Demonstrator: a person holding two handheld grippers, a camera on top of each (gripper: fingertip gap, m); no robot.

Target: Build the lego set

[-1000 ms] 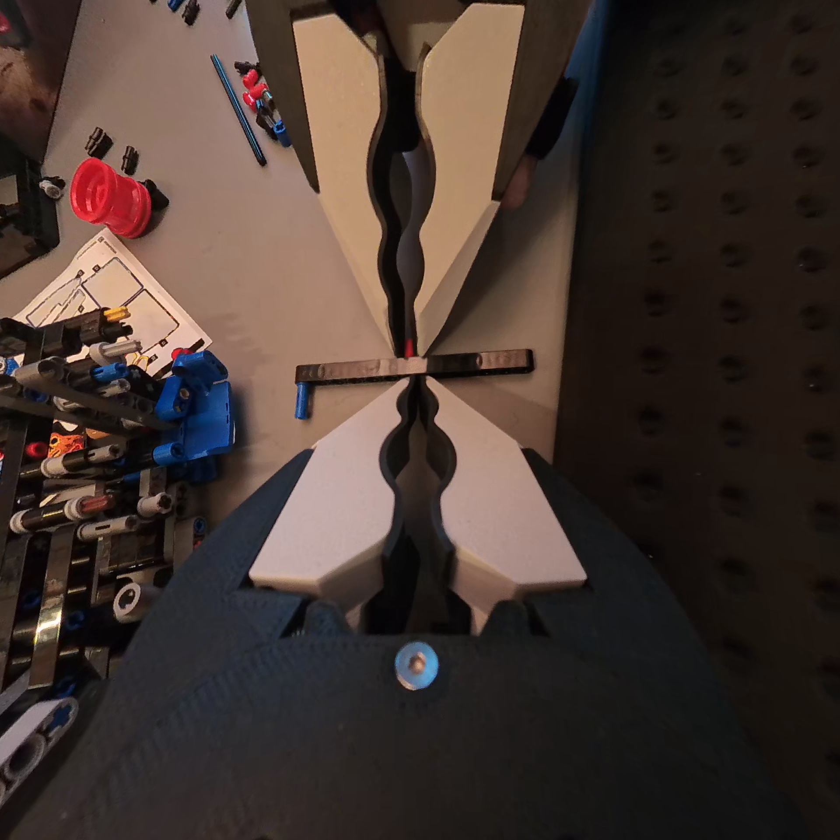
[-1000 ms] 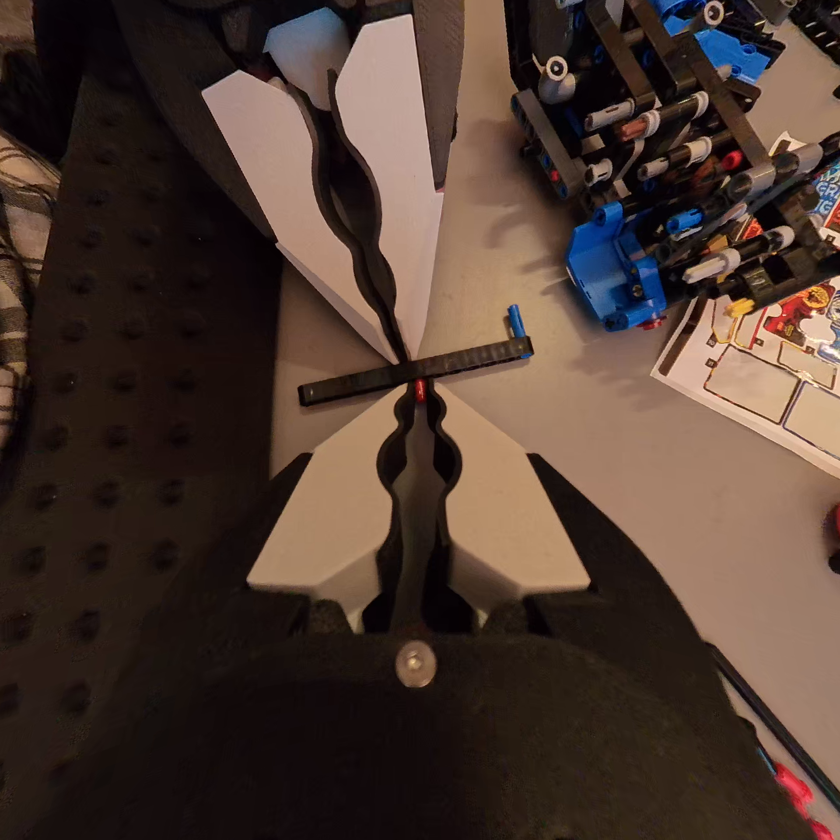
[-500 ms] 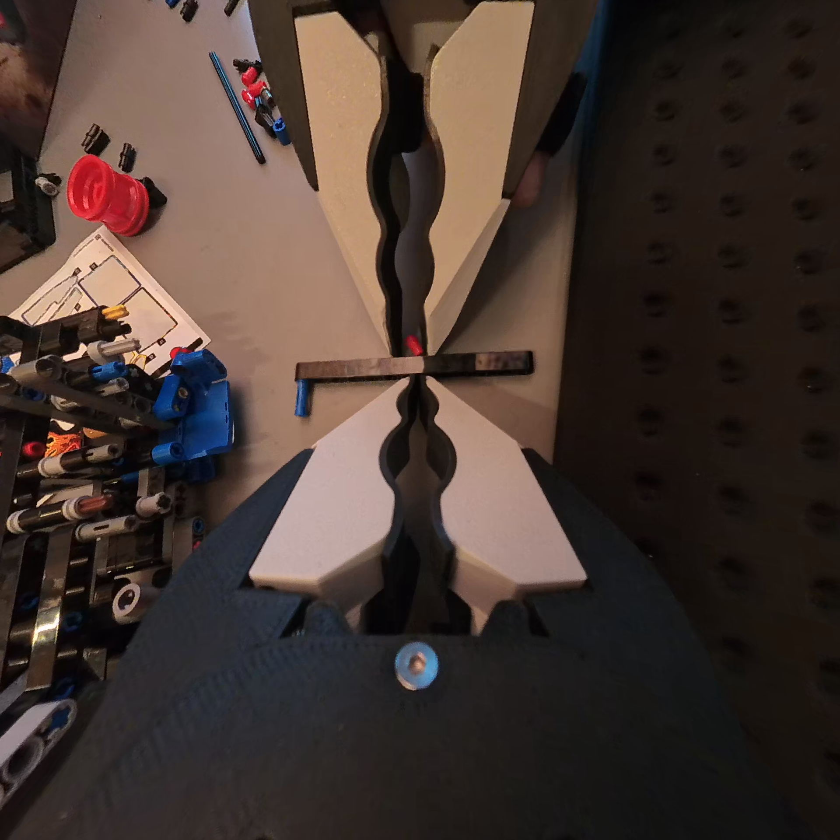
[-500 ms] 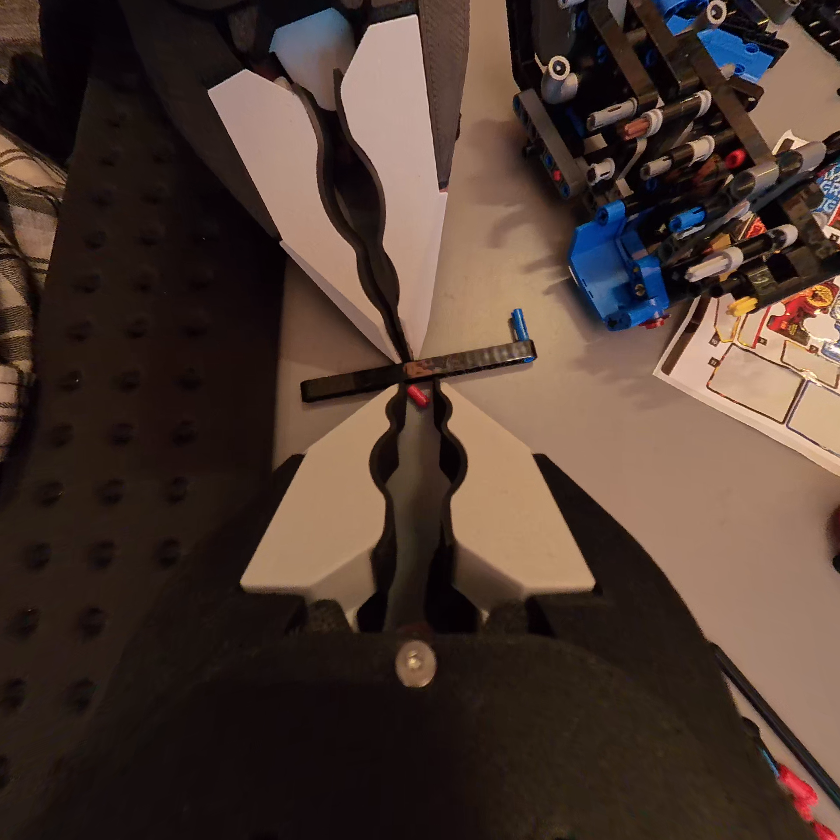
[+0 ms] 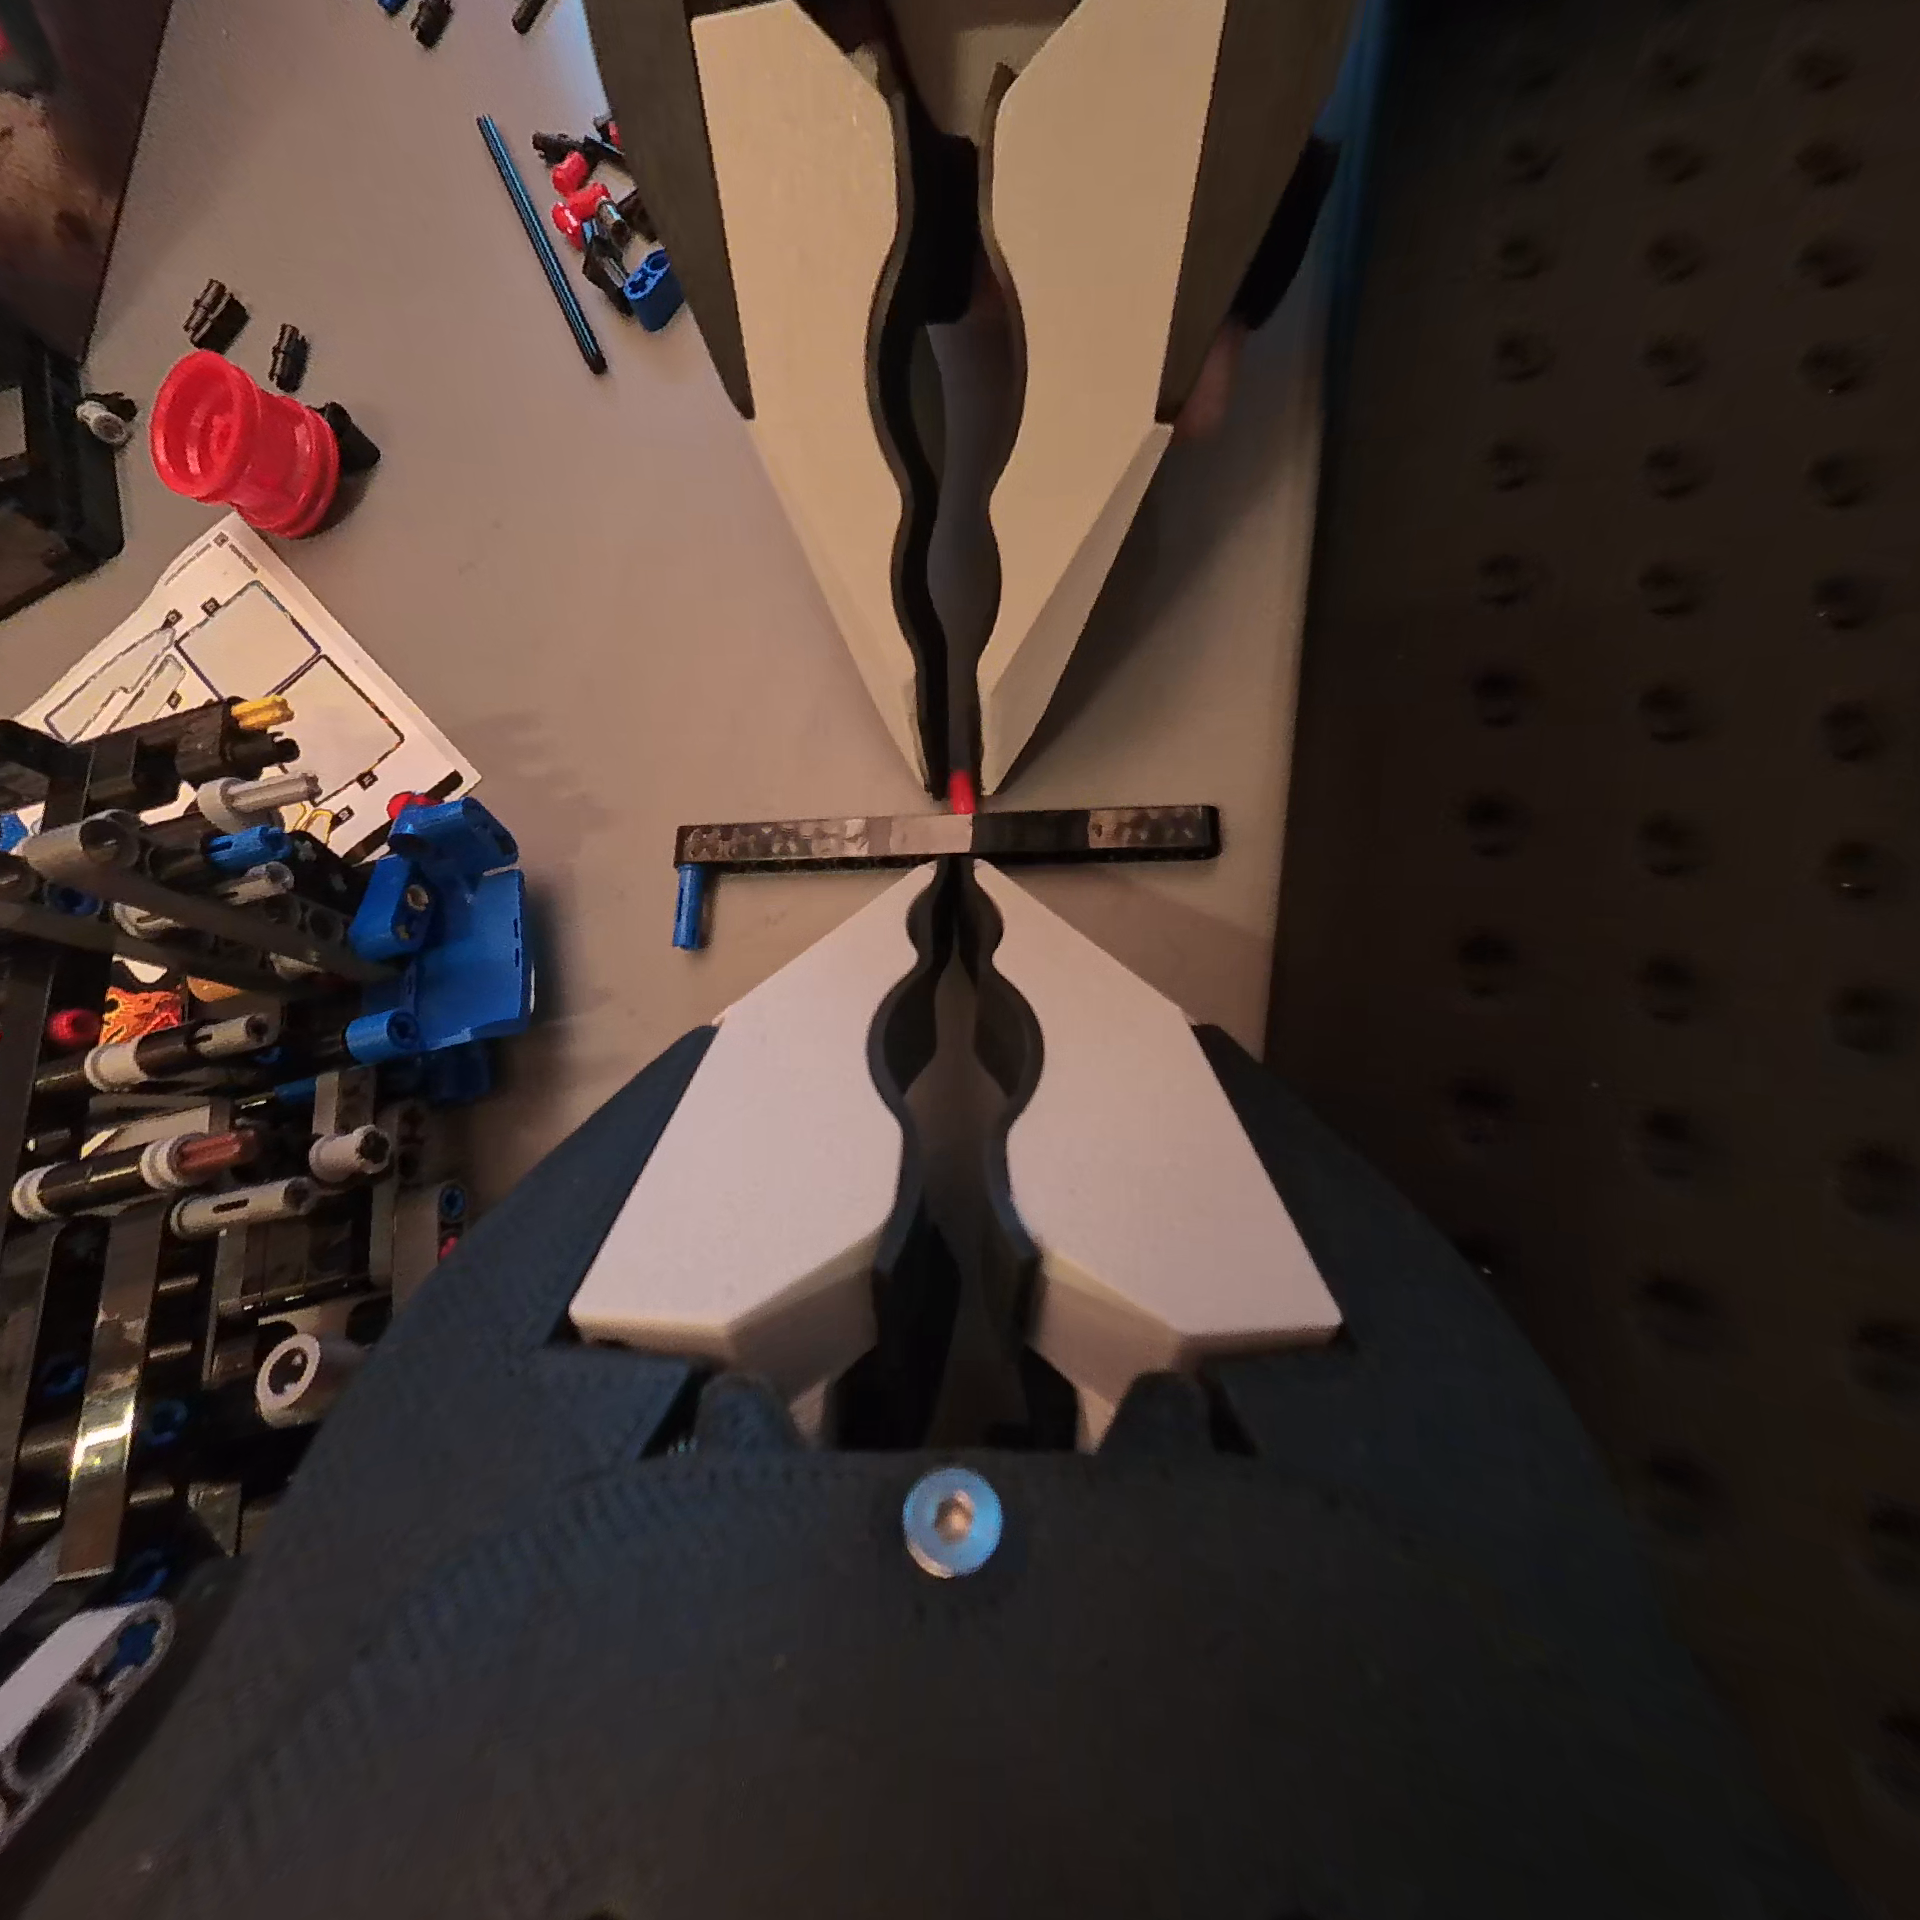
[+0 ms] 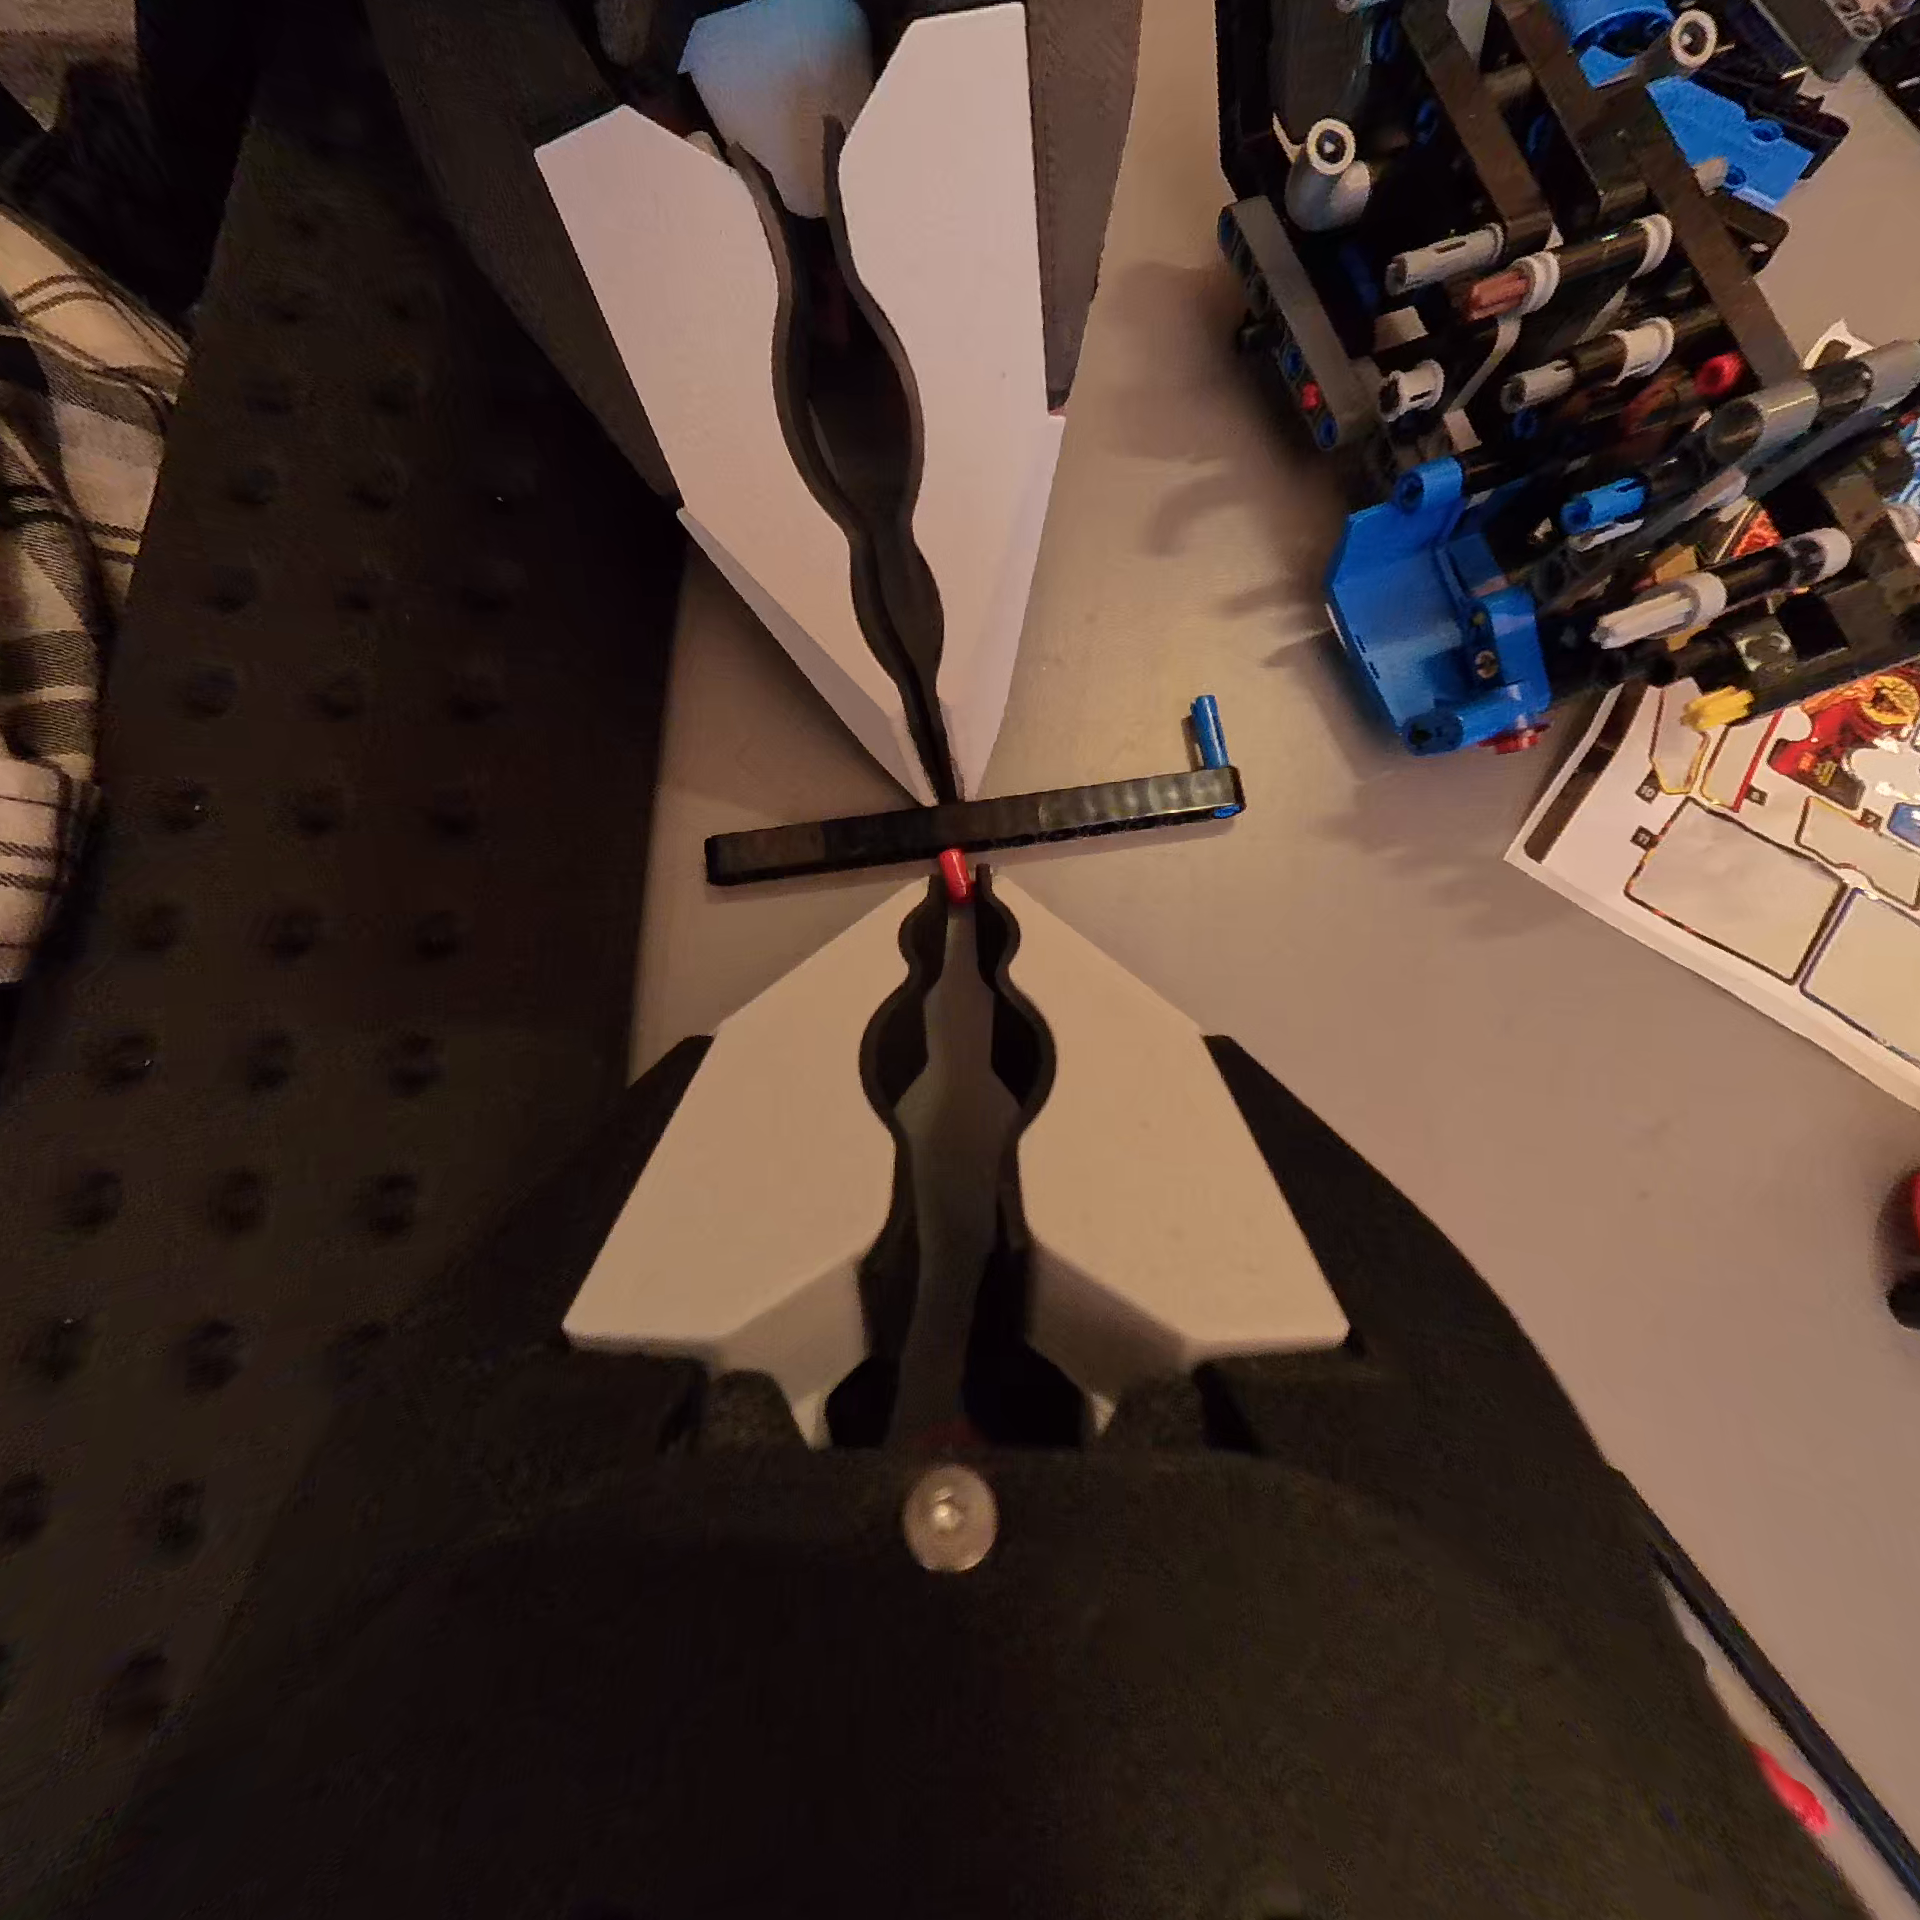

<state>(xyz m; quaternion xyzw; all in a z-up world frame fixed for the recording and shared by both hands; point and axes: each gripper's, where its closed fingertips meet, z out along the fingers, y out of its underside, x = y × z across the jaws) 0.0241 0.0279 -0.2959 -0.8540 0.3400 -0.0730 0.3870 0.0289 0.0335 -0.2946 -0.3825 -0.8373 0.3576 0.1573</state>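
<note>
A long black lego beam [image 5: 1091, 831] hangs crosswise above the grey table [image 5: 582, 582], with a blue pin [image 5: 688, 909] at one end. My left gripper [image 5: 951, 871] is shut on the beam's middle. My right gripper [image 5: 961, 784] faces it from the far side, shut on a small red pin [image 5: 960, 792] whose tip touches the beam. In the right wrist view, my right gripper [image 6: 961, 891] holds the red pin [image 6: 953, 871] against the beam [image 6: 1091, 816]. The left gripper [image 6: 948, 792] is opposite, and the blue pin [image 6: 1205, 727] is at the right end.
The part-built black and blue model [image 5: 208, 987] stands on the left, also in the right wrist view [image 6: 1558, 416], beside a printed sheet [image 5: 260, 675]. A red wheel hub [image 5: 244, 447], loose pins [image 5: 592, 208] and a thin blue rod [image 5: 540, 244] lie beyond. A black studded mat [image 5: 1610, 935] borders the table. The grippers are tip to tip, or close to it. Between my right fingertips and the red wheel hub [image 5: 244, 447] there is roughly 15 cm.
Half a second ago the red pin sat tilted in slightly parted right fingers. Now it is straight again and pressed to the beam. The left gripper and the beam have stayed put.
</note>
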